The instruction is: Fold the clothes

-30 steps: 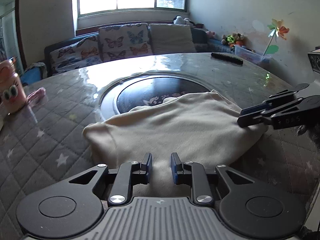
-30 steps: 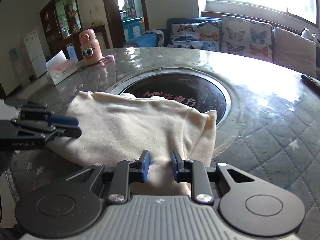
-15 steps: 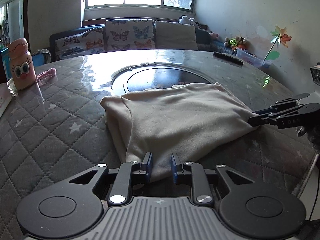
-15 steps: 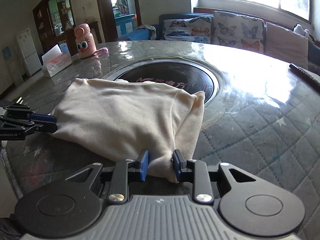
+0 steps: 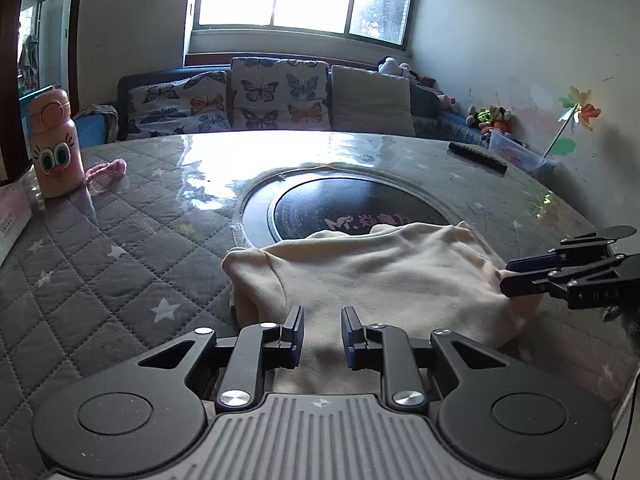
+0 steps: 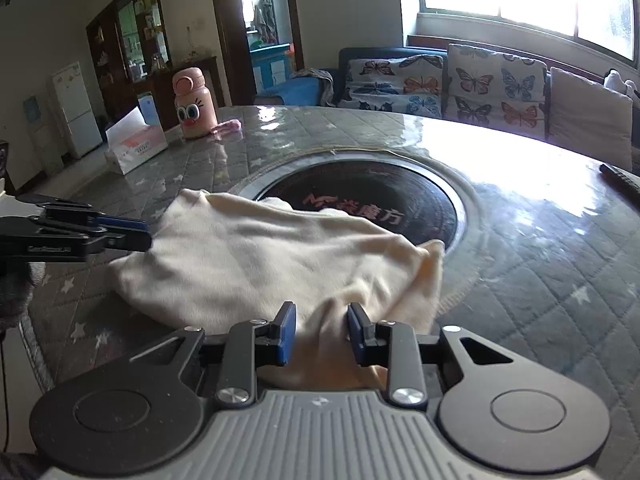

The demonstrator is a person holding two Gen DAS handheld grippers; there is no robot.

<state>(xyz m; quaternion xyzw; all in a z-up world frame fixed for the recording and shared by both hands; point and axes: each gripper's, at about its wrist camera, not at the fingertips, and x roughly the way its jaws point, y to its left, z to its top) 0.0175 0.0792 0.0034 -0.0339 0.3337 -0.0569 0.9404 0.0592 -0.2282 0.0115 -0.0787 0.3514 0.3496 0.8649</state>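
A cream garment lies folded on the quilted table, its far edge on the dark round inset. My left gripper is shut on the garment's near edge at one corner; in the right wrist view it shows at the left end of the garment. My right gripper is at the other near corner. Its jaws are opening, with a bunched fold standing loose between them. Seen from the left wrist, it has its fingers slightly apart at the cloth's right end.
A pink cartoon bottle and a pink scrap stand at the table's far left, beside a tissue box. A black remote lies at the far right. A sofa with butterfly cushions stands beyond the table.
Both grippers drew the garment toward the near table edge, mostly off the dark inset. The right jaws have parted a little and the cloth between them has slackened.
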